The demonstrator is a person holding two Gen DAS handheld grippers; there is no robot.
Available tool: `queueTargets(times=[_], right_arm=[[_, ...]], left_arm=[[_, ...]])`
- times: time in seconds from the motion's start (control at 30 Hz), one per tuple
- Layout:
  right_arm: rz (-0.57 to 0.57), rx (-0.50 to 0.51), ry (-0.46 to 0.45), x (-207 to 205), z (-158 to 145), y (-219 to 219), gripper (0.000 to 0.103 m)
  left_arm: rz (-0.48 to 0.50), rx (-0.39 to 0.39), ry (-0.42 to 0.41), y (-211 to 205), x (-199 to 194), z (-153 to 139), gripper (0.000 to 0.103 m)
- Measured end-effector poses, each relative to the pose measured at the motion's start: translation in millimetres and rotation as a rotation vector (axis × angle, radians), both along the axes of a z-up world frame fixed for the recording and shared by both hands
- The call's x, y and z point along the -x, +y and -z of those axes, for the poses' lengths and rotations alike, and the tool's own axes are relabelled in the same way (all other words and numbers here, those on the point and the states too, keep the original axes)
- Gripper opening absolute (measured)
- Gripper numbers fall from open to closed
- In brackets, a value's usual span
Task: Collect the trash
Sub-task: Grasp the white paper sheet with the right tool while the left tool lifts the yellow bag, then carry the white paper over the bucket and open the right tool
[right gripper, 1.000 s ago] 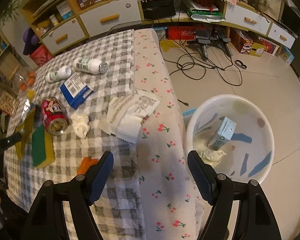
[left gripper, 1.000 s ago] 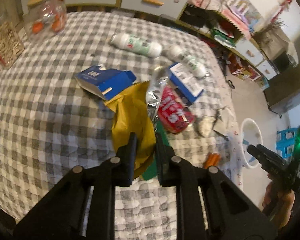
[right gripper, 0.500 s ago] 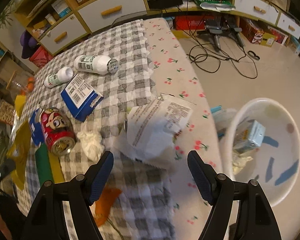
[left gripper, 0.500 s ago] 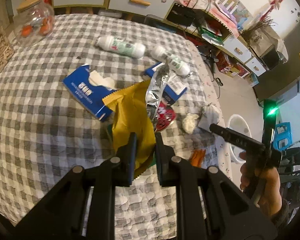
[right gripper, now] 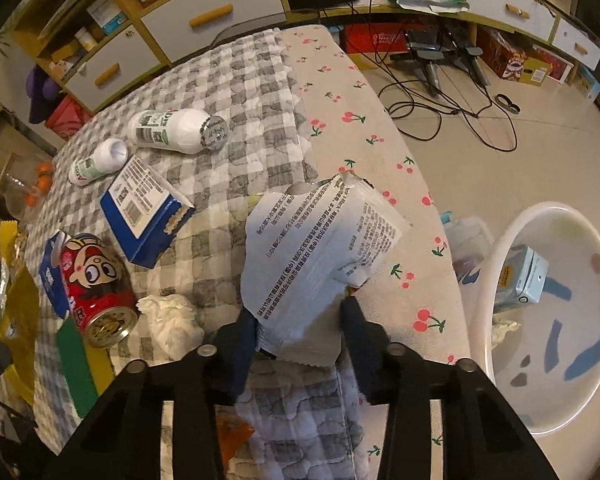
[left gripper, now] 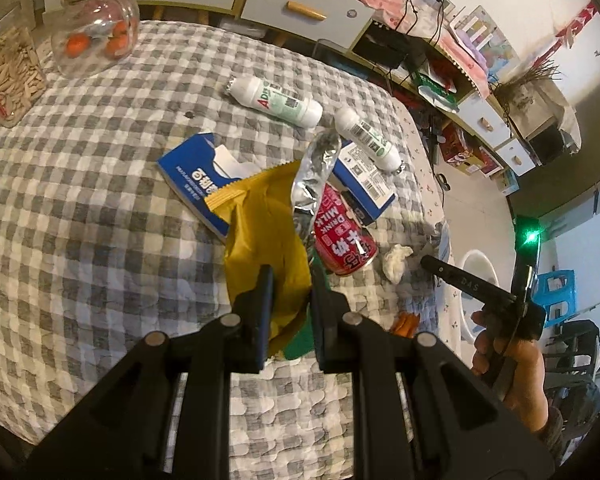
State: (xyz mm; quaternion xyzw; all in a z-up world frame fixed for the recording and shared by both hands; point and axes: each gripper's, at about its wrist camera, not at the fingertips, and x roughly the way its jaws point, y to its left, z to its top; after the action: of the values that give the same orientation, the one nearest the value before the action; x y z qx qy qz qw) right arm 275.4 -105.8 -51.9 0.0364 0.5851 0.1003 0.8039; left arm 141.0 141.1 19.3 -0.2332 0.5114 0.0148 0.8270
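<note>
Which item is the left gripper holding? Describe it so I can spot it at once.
On the grey-checked tablecloth, look at the litter pile in the middle, beside the red milk can and the blue tissue box. The left gripper is shut on a yellow snack bag, the only mustard-coloured wrapper there, torn open with silver foil lining showing.

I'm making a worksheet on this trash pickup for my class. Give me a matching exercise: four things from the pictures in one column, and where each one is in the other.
1. yellow wrapper
2. white wrapper
3. red can
4. small carton

A. inside the white tub
B. lying on the checked cloth
C. in the left tongs
D. between the right tongs' fingers

Pairs: 1-C, 2-D, 3-B, 4-A
</note>
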Motion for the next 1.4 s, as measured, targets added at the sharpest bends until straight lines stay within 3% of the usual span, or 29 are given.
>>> queueTargets(times=[0.3, 0.6, 1.07, 1.4], right_arm=[[-0.01, -0.048, -0.065, 15, -35, -22, 0.035], [0.048, -0.059, -0.087, 27, -54, -73, 0.035], [0.208, -0.048, -0.078, 42, -57, -178, 0.035], [0.261, -0.04, -0.071, 49, -55, -220, 0.035]], left_arm=[[0.067, -0.006, -0.014, -30, -10, -4, 0.019], [0.163, -0.028, -0.026, -82, -28, -4, 0.019], [0.292, -0.002, -0.035, -169, -57, 6, 0.019], [0.364, 0.006, -0.034, -221, -75, 20, 0.019]])
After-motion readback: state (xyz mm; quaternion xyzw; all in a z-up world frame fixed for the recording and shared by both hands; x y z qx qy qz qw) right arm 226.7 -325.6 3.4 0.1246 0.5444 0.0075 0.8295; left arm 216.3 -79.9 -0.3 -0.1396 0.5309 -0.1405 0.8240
